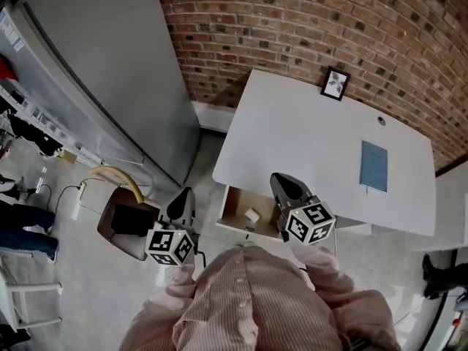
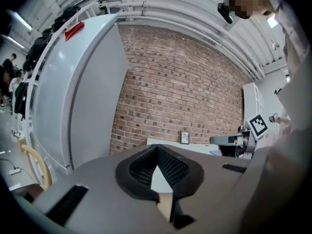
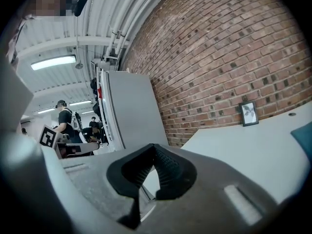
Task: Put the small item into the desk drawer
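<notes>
The desk drawer (image 1: pixel 232 205) stands pulled out at the front left of the white desk (image 1: pixel 307 137). A small white item (image 1: pixel 252 215) lies inside it. My right gripper (image 1: pixel 278 180) hovers just right of and above the drawer, jaws shut with nothing between them; its tips (image 3: pixel 153 146) meet in the right gripper view. My left gripper (image 1: pixel 183 196) hangs left of the desk over the floor, also shut and empty, with its tips (image 2: pixel 157 146) touching. The drawer is hidden in both gripper views.
A framed picture (image 1: pixel 335 83) and a blue book (image 1: pixel 374 166) sit on the desk. A tall grey cabinet (image 1: pixel 110 72) stands to the left against the brick wall (image 1: pixel 307 20). A brown chair (image 1: pixel 128 221) is on the floor beside my left gripper.
</notes>
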`<act>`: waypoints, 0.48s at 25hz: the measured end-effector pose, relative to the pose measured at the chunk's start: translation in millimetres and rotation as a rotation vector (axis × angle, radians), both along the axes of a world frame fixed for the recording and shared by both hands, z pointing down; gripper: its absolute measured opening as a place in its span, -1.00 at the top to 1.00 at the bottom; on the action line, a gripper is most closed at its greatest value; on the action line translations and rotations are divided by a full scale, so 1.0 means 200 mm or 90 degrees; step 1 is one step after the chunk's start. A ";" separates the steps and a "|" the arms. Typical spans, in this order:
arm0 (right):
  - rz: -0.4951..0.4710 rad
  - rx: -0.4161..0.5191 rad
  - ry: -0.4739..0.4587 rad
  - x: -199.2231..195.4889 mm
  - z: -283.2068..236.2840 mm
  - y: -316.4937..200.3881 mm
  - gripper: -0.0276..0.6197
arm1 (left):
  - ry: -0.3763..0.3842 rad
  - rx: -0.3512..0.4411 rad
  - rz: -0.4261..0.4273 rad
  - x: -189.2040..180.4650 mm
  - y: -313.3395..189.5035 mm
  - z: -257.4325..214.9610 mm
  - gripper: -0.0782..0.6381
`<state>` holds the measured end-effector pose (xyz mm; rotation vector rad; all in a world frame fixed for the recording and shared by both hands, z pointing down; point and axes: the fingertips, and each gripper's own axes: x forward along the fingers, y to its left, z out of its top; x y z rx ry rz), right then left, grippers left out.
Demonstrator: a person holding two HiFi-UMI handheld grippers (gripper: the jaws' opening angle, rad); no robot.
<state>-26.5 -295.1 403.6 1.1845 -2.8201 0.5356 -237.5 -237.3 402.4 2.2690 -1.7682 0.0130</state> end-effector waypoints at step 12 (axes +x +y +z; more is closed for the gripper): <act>0.005 0.024 -0.005 0.01 -0.06 0.01 0.90 | -0.010 0.009 -0.015 -0.02 0.02 -0.04 0.79</act>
